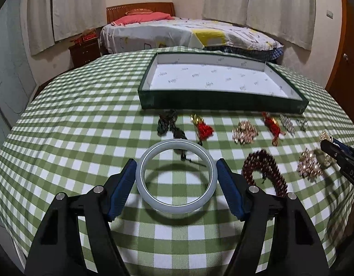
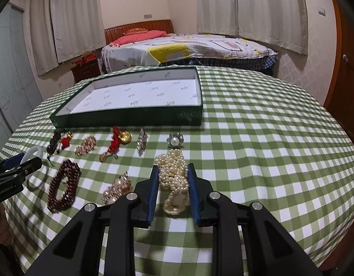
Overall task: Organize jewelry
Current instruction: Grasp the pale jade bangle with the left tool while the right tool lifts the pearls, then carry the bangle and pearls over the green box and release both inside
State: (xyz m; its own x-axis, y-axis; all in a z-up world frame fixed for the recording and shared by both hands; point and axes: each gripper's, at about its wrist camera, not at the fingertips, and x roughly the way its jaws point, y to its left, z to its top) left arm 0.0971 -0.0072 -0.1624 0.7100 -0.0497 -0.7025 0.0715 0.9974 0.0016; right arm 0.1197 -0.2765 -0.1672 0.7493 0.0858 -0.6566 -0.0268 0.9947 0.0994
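A pale grey-white bangle sits between the blue pads of my left gripper, which is shut on its two sides; its shadow falls on the cloth below. My right gripper is shut on a bunched string of cream pearls that trails onto the green checked tablecloth. A dark green tray with a white printed lining stands empty behind the jewelry, also seen from the right wrist as the tray. The bangle and left gripper show at that view's left edge.
Loose pieces lie in a row before the tray: a dark red bead bracelet, a gold crystal brooch, red tassel charms, a pearl ring, a pearl brooch. A bed stands beyond the table.
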